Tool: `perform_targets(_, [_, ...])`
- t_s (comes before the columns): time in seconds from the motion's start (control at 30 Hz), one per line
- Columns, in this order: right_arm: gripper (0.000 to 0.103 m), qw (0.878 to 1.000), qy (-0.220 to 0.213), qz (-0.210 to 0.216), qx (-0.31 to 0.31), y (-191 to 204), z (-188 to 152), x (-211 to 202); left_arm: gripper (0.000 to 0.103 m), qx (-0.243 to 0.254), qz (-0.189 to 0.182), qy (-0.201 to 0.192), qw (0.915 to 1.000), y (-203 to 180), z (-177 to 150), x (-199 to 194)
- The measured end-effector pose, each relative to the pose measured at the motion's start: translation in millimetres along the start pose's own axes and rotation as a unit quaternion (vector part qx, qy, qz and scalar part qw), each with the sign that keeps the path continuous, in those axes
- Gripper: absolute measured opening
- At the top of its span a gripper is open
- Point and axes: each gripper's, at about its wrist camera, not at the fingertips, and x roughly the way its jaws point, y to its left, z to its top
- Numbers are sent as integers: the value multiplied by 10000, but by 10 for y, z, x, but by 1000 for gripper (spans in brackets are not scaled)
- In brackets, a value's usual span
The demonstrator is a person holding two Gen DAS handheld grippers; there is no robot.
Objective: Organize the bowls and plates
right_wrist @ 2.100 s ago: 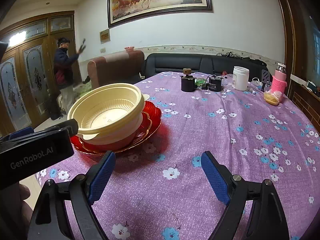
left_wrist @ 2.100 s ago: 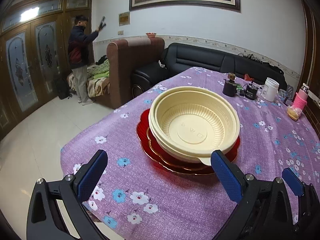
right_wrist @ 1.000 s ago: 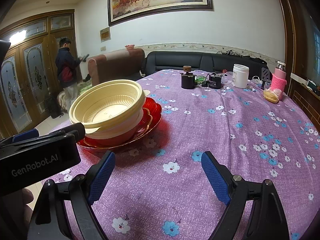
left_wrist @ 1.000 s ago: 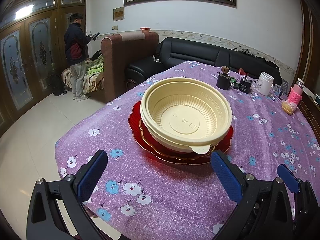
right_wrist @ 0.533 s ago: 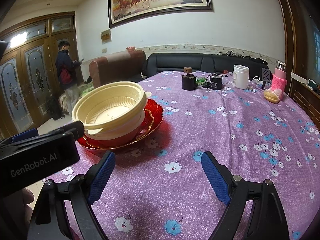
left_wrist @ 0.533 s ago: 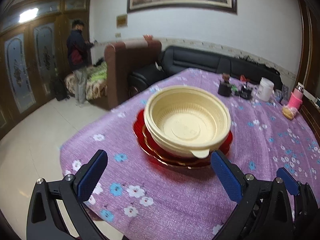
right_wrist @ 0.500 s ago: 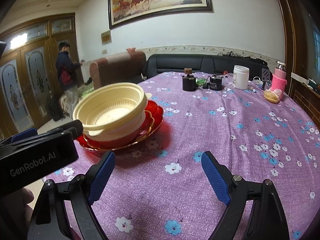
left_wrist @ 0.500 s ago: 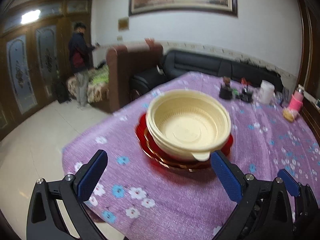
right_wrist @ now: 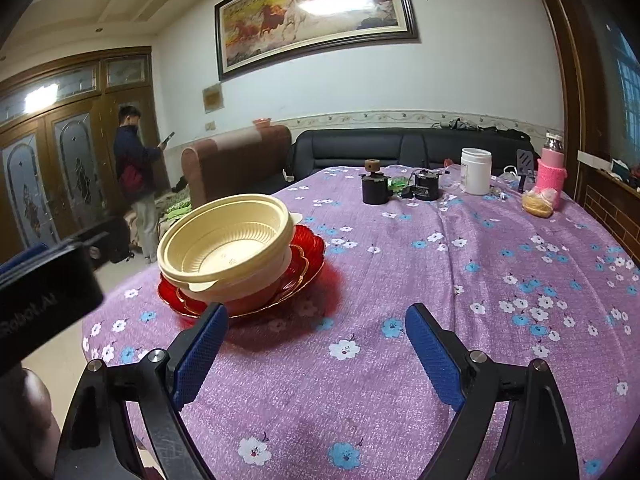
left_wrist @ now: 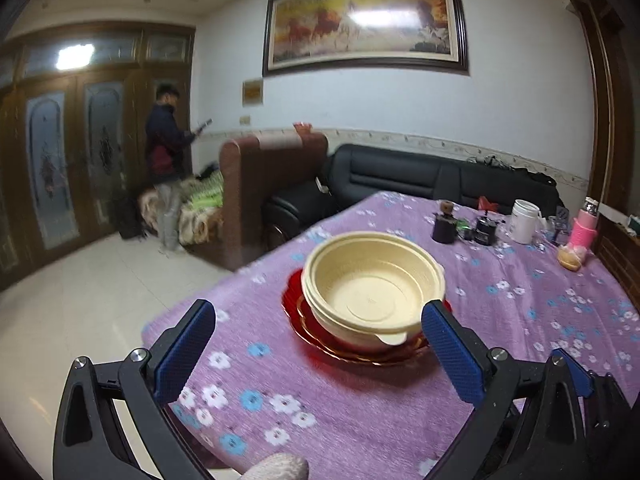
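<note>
The cream bowls [left_wrist: 374, 286], at least 2 nested, sat on stacked red plates [left_wrist: 304, 330] straight ahead of the left gripper [left_wrist: 318, 356] and ahead and to the left of the right gripper [right_wrist: 316, 350]. Both grippers hung over the purple flowered tablecloth [right_wrist: 480, 280] with their blue fingers [left_wrist: 186, 350] spread wide, holding nothing and touching nothing. The pile looked already gathered, so the step in hand was probably checking or squaring it. To do that well, either gripper should come in low and level, take the top bowl by its rim near the small tab [left_wrist: 394, 337], and nudge gently, since light plastic could skid on the glossy plates. A dark jar [right_wrist: 375, 188] and a white tub [right_wrist: 475, 176] stood well beyond.
</note>
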Motion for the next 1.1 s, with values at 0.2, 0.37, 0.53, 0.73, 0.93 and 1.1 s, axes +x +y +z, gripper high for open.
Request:
perform_targets(0.2, [93,10000,66,13,-19,-17,-4,-2,103,-187,-127,476,9986,75,-3,128])
perform_targets(0.37, [93,9998,129,82,-146,43,-25,-8,103,-269,-142,756,9967,133,-26,209])
perform_targets(0.53, [93,9991,159,186,-351,154,-38,-13,103,-253,-219,943,9950,128,-42,250])
perform_targets(0.73, [93,9976,328,255,-558,255,-34,47,103,-242,-160,975,9948,162,-9,278])
perform_targets(0.93, [93,9968,422,331,-595,269,23,115,103,-320,-81,970,9947,226,74,353])
perform_targets(1.1, [93,9964,502,422,-528,213,49,166,103,-244,138,1064,9939,219,133,449])
